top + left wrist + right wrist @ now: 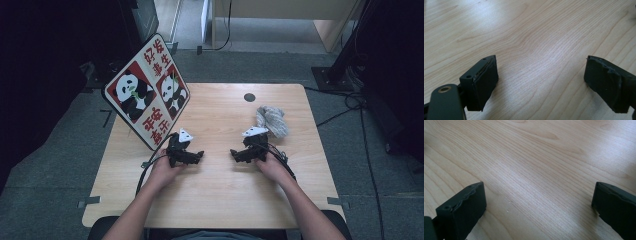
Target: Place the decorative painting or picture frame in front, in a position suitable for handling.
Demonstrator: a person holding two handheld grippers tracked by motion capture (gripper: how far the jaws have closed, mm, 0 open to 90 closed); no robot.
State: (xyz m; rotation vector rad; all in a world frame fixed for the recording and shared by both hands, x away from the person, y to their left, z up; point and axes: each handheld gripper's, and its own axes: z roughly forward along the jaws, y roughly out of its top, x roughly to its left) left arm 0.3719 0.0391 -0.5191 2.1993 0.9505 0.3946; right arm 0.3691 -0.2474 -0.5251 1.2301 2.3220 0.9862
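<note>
Both grippers rest low on the light wooden table (215, 195), each held by one of the person's hands. My left gripper (199, 156) points right toward the table's middle; its jaws stand wide open over bare wood (541, 72), nothing between them. My right gripper (234, 154) points left, facing the other one, and its jaws are also wide open over bare wood (539, 195). A crumpled grey cloth (271, 120) lies just behind the right gripper, apart from the jaws.
A square panda sign (147, 90) with red panels and Chinese characters stands tilted at the table's back left corner, close behind the left gripper. A dark round cable hole (249, 97) sits near the far edge. Cables trail from both grippers toward the person.
</note>
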